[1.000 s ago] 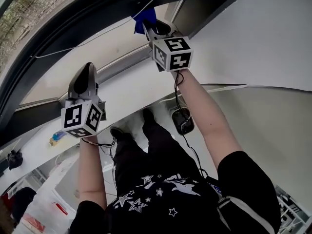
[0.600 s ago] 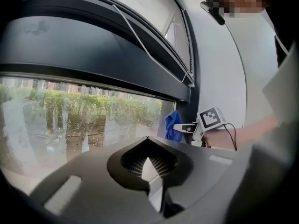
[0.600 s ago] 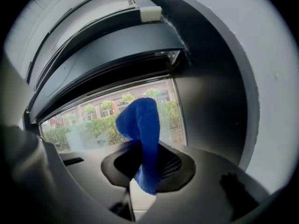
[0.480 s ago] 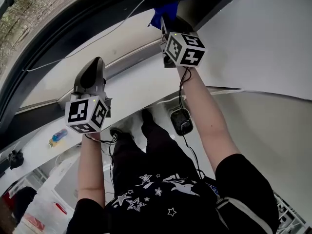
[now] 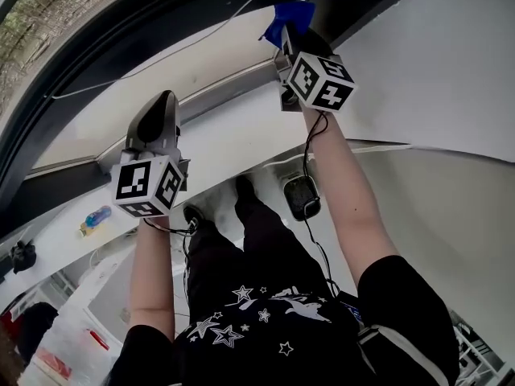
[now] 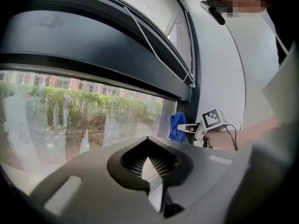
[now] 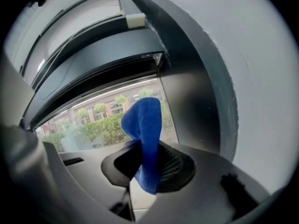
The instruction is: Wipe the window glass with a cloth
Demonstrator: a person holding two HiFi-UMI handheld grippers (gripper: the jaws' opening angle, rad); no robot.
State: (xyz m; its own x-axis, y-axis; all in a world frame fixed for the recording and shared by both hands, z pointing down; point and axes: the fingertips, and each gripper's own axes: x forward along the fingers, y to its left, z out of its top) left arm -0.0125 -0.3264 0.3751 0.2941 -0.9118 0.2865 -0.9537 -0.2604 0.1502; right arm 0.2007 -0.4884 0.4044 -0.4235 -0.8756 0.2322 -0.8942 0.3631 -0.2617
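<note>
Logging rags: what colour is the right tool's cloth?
The cloth is blue, clearest in the right gripper view.

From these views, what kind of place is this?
Likely an indoor room, maybe an office, by a large window: dark-framed window glass with hedges and buildings outside, a white wall beside it, a white sill below.

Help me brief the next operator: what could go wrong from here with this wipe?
1. The right gripper pinches the crumpled blue cloth by only a narrow fold. Rubbing the window glass might drag it out of the jaws.
2. The cloth sits close to the dark window frame at the pane's edge, so the hard jaws could knock the frame or the glass.
</note>
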